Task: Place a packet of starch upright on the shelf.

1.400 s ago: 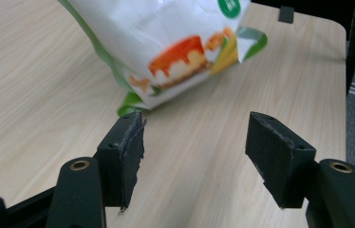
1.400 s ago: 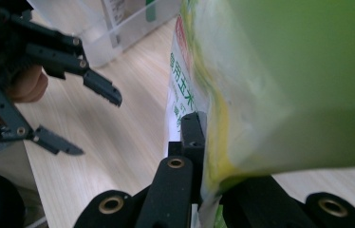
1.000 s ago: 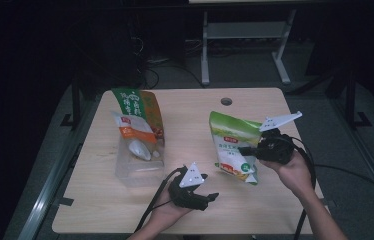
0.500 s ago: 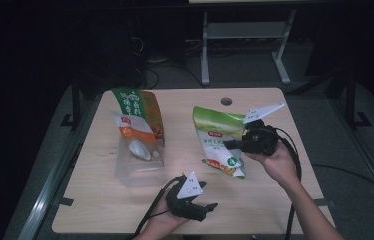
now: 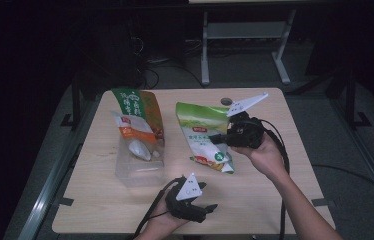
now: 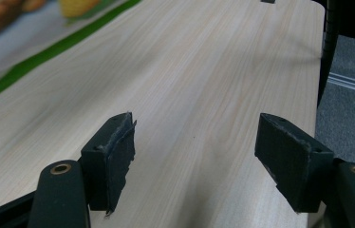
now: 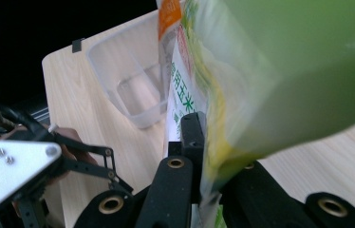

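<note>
1. The wooden table [image 5: 285,165] is carrying everything under my 2 hands.
2. The green pouch [image 5: 202,131] is tilting up off the table's middle, and my right gripper [image 5: 218,138] is clamping its edge, both jaws pressing the film in the right gripper view [image 7: 199,156].
3. The orange-and-green bag [image 5: 137,122] is leaning into the clear plastic container [image 5: 135,167], just left of the green pouch.
4. My left gripper [image 5: 210,209] is resting low at the table's near edge, its jaws spread wide and grasping nothing over bare wood in the left gripper view [image 6: 194,161].
</note>
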`<state>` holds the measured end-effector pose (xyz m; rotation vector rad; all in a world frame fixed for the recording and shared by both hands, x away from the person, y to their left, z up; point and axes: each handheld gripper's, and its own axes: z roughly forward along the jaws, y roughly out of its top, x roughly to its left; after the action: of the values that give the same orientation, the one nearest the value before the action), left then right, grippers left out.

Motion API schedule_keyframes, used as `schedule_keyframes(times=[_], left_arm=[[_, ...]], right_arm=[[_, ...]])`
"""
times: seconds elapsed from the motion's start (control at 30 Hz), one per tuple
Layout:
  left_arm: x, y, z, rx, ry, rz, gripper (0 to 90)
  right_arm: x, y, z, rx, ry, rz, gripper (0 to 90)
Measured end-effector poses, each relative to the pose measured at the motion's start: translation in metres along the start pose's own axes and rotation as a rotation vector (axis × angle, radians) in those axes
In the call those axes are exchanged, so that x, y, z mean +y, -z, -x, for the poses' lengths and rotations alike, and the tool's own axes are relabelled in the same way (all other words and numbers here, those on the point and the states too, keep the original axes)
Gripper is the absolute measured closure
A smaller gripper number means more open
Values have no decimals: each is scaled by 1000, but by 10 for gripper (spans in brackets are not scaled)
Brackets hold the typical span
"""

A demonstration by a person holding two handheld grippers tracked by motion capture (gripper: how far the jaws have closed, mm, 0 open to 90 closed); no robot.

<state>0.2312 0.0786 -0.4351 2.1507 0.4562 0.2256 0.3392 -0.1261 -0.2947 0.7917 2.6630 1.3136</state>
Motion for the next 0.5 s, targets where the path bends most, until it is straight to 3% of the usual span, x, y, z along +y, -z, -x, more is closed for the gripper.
schedule_keyframes(times=[0.33, 0.5], left_arm=[[-1, 0, 5, -10, -5, 3, 286], [-1, 0, 6, -7, -20, 0, 278]], right_arm=[[26, -14, -11, 30, 70, -2, 900], [37, -22, -16, 47, 80, 2, 900]])
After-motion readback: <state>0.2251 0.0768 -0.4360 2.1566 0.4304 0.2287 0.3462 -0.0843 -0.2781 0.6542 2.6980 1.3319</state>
